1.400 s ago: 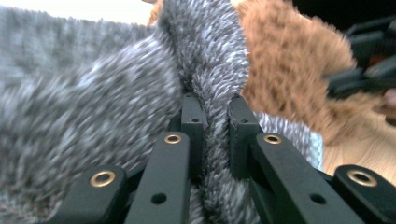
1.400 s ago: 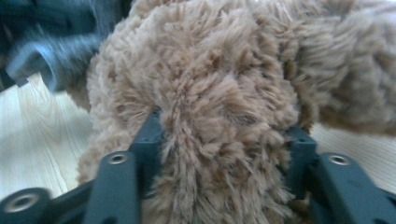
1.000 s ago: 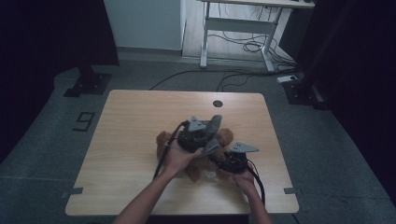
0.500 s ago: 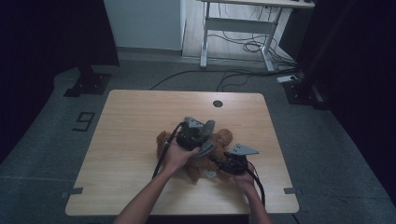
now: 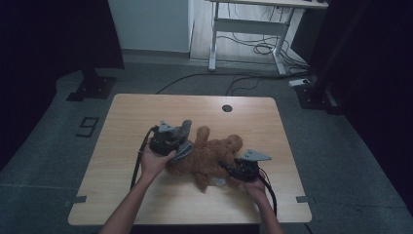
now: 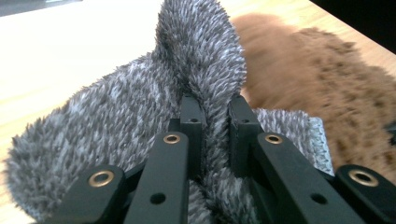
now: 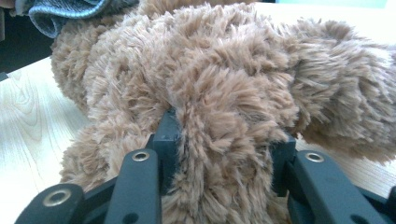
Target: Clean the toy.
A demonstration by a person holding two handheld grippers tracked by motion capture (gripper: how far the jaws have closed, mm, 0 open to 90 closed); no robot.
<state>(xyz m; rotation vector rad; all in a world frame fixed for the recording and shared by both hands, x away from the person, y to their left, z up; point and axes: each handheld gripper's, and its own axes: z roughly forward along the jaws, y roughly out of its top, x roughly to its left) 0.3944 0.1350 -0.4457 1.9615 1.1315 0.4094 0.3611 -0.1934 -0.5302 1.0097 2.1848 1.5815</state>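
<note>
On the tabletop, my left gripper pinches a fuzzy grey cloth; my right gripper squeezes the brown teddy bear.

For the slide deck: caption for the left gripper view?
Left tool pinching a fold of grey fuzzy cloth beside the brown teddy bear.

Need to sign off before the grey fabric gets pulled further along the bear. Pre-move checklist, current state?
1. Left tool shut on the grey fuzzy garment: ok, a fold is pinched between the jaws.
2. Right tool clamped on the brown teddy bear: ok, plush is squeezed between the jaws.
3. Bear lying on the wooden table, away from its edges: ok.
4. Garment lies against the bear: ok.
5. Which bear part the right tool grips: cannot tell.
6. Garment opening lined up with the bear: cannot tell.
</note>
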